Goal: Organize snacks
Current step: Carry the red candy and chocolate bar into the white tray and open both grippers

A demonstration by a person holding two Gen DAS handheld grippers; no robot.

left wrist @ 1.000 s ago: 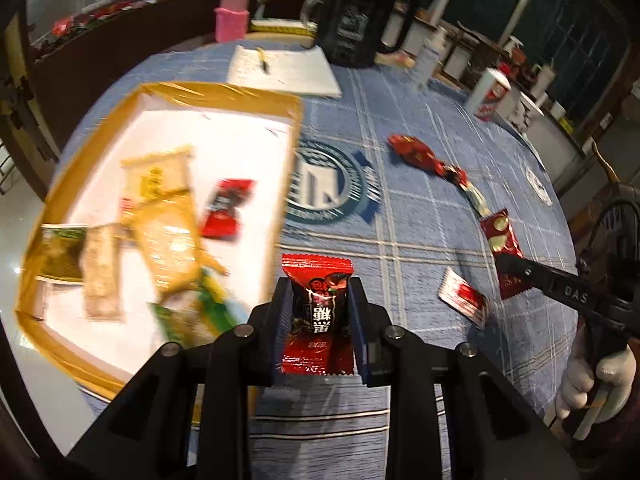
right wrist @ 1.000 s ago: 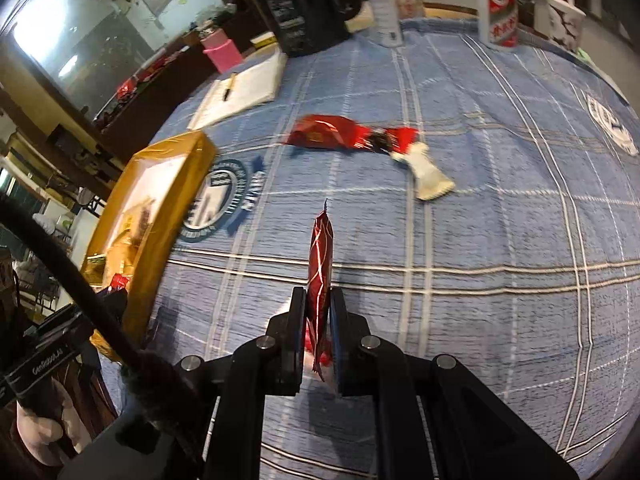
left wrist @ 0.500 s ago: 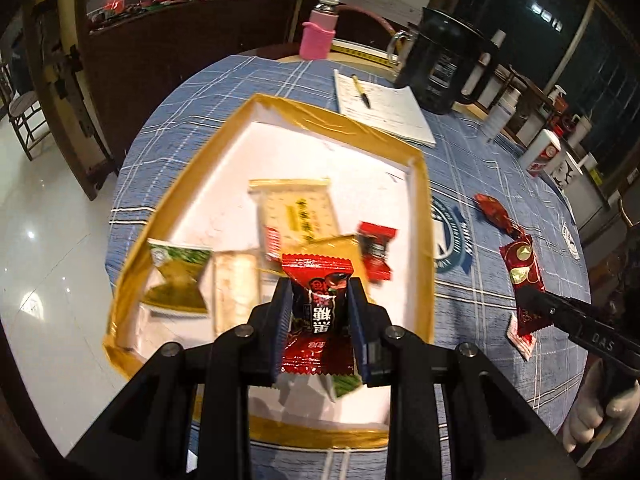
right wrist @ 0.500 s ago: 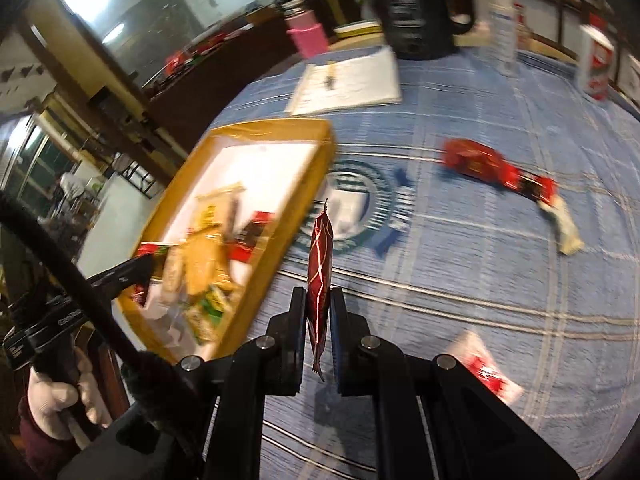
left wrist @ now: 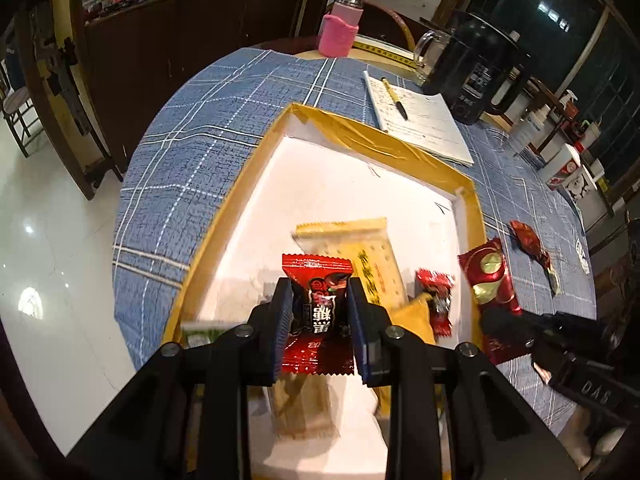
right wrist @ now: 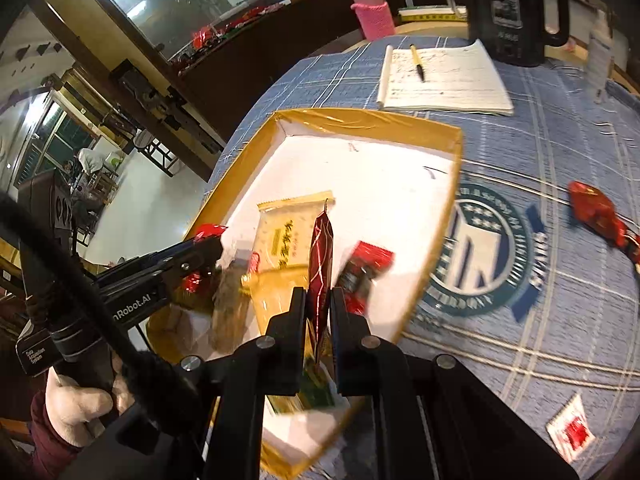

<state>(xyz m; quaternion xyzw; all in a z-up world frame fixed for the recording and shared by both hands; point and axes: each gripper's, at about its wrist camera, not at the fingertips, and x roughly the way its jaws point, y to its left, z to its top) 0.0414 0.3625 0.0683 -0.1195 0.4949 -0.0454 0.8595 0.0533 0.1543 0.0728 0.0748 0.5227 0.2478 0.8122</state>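
Note:
My left gripper [left wrist: 318, 312] is shut on a red snack packet with black print [left wrist: 318, 280] and holds it above the yellow-rimmed tray [left wrist: 256, 152]. My right gripper [right wrist: 318, 312] is shut on a dark red foil snack packet [right wrist: 321, 248], held edge-on over the same tray [right wrist: 360, 122]. The right gripper and its red packet [left wrist: 490, 276] also show at the tray's right rim in the left wrist view. The left gripper [right wrist: 208, 246] shows over the tray's left side in the right wrist view. The tray holds a yellow cracker packet [left wrist: 360, 248], a small red packet [left wrist: 436, 292] and several other snacks.
A red twisted candy [right wrist: 596, 210] and a white-and-red sachet [right wrist: 572, 428] lie on the blue plaid cloth to the right of the tray. A notepad with a pen [right wrist: 440, 76], a black kettle [right wrist: 516, 8] and a pink-sleeved bottle [right wrist: 372, 12] stand behind it.
Both grippers have moved left from over the cloth to over the tray, each still holding its packet.

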